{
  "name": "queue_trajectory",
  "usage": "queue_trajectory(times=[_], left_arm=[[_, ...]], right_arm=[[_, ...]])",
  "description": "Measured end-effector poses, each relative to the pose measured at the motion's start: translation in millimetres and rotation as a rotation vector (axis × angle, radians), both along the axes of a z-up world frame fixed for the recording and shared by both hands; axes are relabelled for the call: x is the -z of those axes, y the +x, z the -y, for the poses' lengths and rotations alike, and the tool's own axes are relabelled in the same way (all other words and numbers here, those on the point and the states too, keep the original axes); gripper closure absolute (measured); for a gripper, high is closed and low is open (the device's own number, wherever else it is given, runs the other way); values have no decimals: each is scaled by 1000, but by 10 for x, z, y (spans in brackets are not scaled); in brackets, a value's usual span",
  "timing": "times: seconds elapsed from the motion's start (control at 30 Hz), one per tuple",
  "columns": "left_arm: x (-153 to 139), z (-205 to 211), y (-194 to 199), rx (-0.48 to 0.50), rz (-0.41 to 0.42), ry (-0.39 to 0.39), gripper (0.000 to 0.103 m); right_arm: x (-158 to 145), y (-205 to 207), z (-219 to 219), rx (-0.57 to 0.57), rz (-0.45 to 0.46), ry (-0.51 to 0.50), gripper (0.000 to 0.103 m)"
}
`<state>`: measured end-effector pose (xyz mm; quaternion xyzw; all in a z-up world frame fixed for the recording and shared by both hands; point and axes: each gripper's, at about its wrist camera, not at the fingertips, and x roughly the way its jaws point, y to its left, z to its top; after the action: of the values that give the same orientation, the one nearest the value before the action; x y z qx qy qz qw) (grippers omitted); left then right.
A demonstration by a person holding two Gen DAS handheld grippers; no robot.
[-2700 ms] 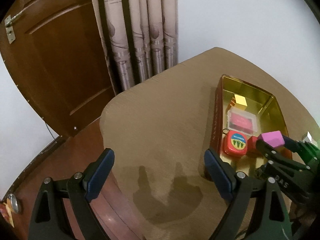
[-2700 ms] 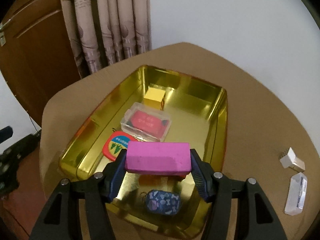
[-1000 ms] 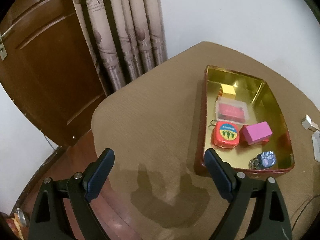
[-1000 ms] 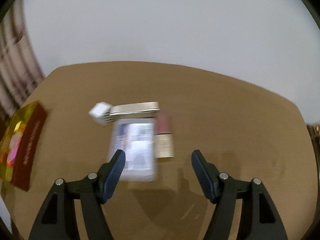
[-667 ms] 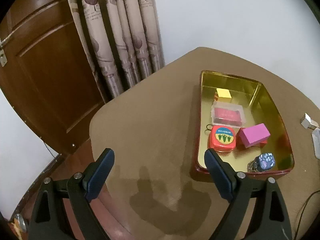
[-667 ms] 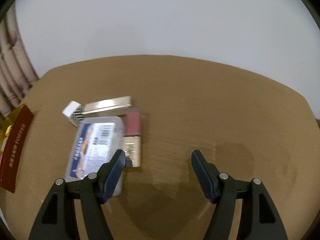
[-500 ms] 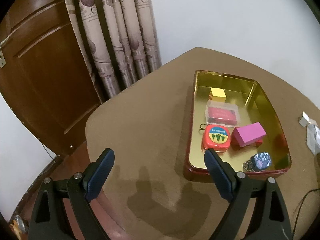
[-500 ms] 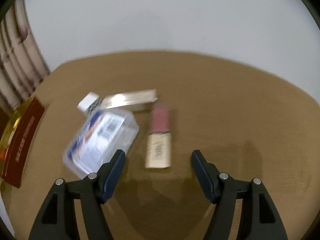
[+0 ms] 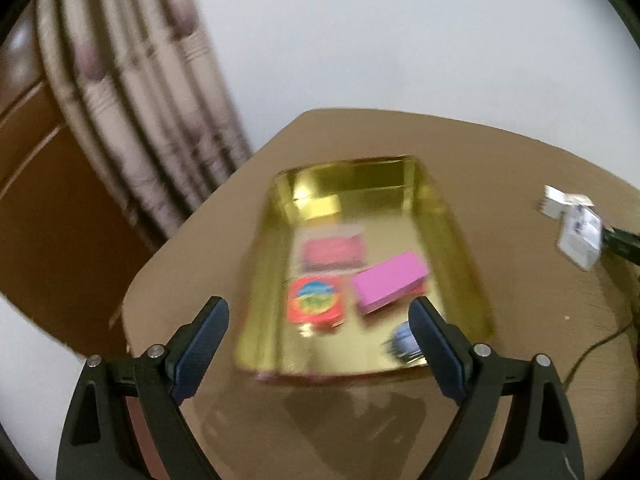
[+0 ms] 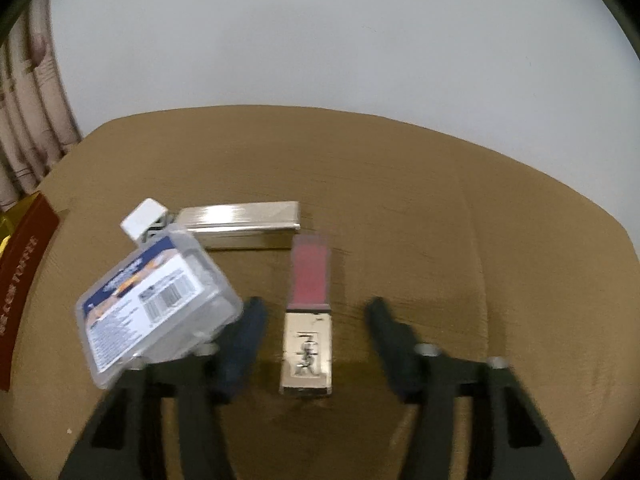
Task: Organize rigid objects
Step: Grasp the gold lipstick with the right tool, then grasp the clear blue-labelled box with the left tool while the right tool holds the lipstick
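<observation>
Landmark: gold tin tray [image 9: 460, 240] taken as reference; set on the brown table [image 9: 520, 184]; left-wrist view blurred.
Left gripper [image 9: 318, 336]: held above the tray's near end; jaws spread wide, nothing seen between them.
Pink block [image 9: 390, 282]: inside the tray, near-right part, resting partly on something red.
Red round-faced case [image 9: 316, 306]: inside the tray, just left of the pink block.
Clear box with red contents [image 9: 334, 250]: inside the tray, beyond the red case.
Dark patterned item [image 9: 404, 340]: at the tray's near-right corner, partly hidden by the left gripper's right finger; kind cannot be told.
Right gripper [image 10: 314, 344]: well right of the tray; jaws closing, blurred; the gold-and-red lipstick lies between them, pads apart from it on both sides.
Gold-and-red lipstick [image 10: 308, 320]: flat on the table right of the tray, gold end toward the camera.
Clear labelled plastic case [image 10: 156, 308]: between the tray's red outer wall [image 10: 22, 280] and the lipstick; tilted, its edge against the right gripper's left finger.
Silver flat bar [image 10: 240, 222]: on the table beyond the lipstick, lengthwise across.
White cube [image 10: 144, 218]: at the silver bar's tray-side end.
Background: patterned curtain [image 9: 132, 120] and wooden door [image 9: 36, 208] beyond the tray's left side.
</observation>
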<state>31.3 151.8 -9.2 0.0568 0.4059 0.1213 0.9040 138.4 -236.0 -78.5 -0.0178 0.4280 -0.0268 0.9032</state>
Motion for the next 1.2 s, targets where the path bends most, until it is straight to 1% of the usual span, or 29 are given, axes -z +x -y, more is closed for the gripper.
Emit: queue_trajectory(times=[0.07, 0.1, 0.13, 0.17, 0.2, 0.23, 0.37, 0.47, 0.5, 0.63, 0.73, 0.8, 0.87, 0.93, 1.0, 1.03, 1.13, 1.2], left_arm=[[8, 235, 97, 61, 4, 13, 13], [22, 380, 155, 96, 2, 22, 13], [34, 483, 202, 120, -5, 24, 13], [52, 578, 246, 147, -10, 19, 13], [72, 681, 290, 178, -16, 12, 13], [103, 801, 348, 203, -26, 12, 13], [218, 1154, 551, 279, -61, -21, 13], [286, 1393, 667, 350, -83, -53, 13], [312, 1507, 696, 391, -90, -51, 13], [377, 1800, 765, 473, -94, -19, 13], [429, 1963, 869, 491, -114, -41, 13], [452, 2031, 931, 491, -107, -41, 13], [479, 2096, 1005, 495, -113, -38, 13], [494, 2144, 1067, 507, -121, -60, 13], [534, 2203, 1150, 516, -134, -81, 13], [557, 2225, 1196, 511, -143, -82, 13], [621, 2281, 1318, 500, -156, -91, 13], [621, 2293, 1376, 495, -153, -118, 13]], right_arm=[[3, -34, -41, -8, 3, -5, 70], [4, -57, -41, -8, 4, -5, 77], [3, -98, -97, -6, 5, -7, 81], [6, -118, -92, -4, 5, -6, 83], [6, -91, -111, -3, 4, -3, 83], [20, -166, -240, -3, 5, -4, 83], [52, -327, -92, 6, 4, -23, 83], [122, -567, -37, 24, 4, -23, 83], [131, -646, -7, 38, 3, -22, 83], [181, -895, 39, 55, 1, -38, 83], [205, -1045, 70, 58, 3, -31, 83], [226, -1105, 70, 61, 4, -22, 82], [244, -1124, 50, 61, 4, -36, 82], [260, -1118, 9, 60, 3, -50, 82], [263, -1103, -3, 60, 3, -42, 82], [237, -1042, -45, 60, 3, -33, 82], [239, -1068, -47, 60, 4, -27, 82], [238, -1084, -45, 60, 4, -30, 82]])
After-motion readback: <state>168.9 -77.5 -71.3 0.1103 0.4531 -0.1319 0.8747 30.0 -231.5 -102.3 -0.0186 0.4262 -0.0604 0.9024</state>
